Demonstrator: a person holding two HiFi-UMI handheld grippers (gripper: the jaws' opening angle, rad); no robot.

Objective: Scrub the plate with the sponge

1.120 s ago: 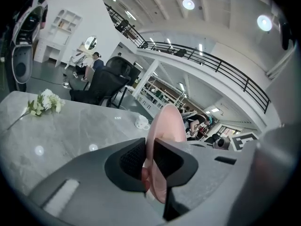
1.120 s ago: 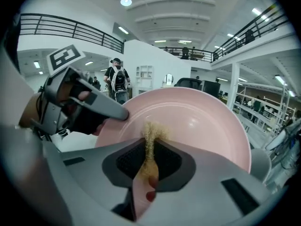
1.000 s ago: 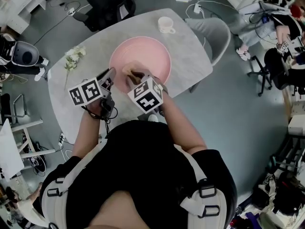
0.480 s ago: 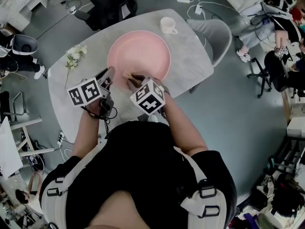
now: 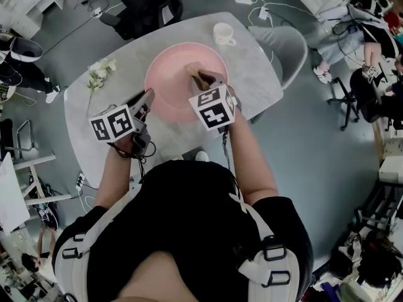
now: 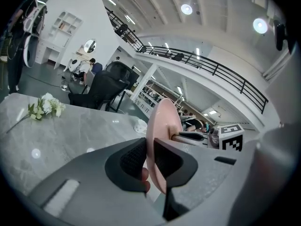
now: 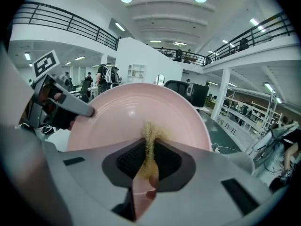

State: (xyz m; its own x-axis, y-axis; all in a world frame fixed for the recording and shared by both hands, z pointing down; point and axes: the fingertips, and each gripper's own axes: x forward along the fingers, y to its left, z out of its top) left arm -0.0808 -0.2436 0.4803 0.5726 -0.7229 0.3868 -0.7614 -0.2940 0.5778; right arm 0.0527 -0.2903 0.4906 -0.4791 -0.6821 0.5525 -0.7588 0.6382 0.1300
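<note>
A large pink plate (image 5: 179, 83) stands tilted over the grey table (image 5: 252, 87). My left gripper (image 5: 147, 99) is shut on its left rim; in the left gripper view the plate (image 6: 163, 126) shows edge-on between the black pads, with the gripper (image 6: 149, 158) clamped on it. My right gripper (image 5: 201, 77) is shut on a thin yellow-tan sponge (image 5: 192, 72) and holds it against the plate's face, right of centre. In the right gripper view the sponge (image 7: 150, 142) sticks up between the jaws of the gripper (image 7: 149, 160) and touches the plate (image 7: 122, 109).
A white cup (image 5: 220, 33) stands at the table's far edge. A sprig of white flowers (image 5: 97, 73) lies on the left. A black chair (image 5: 148, 2) and a grey chair (image 5: 286, 43) stand by the table. People sit at the far right.
My right gripper has carried the sponge from the plate's near rim up and to the right across its face. The left gripper keeps its hold on the rim.
</note>
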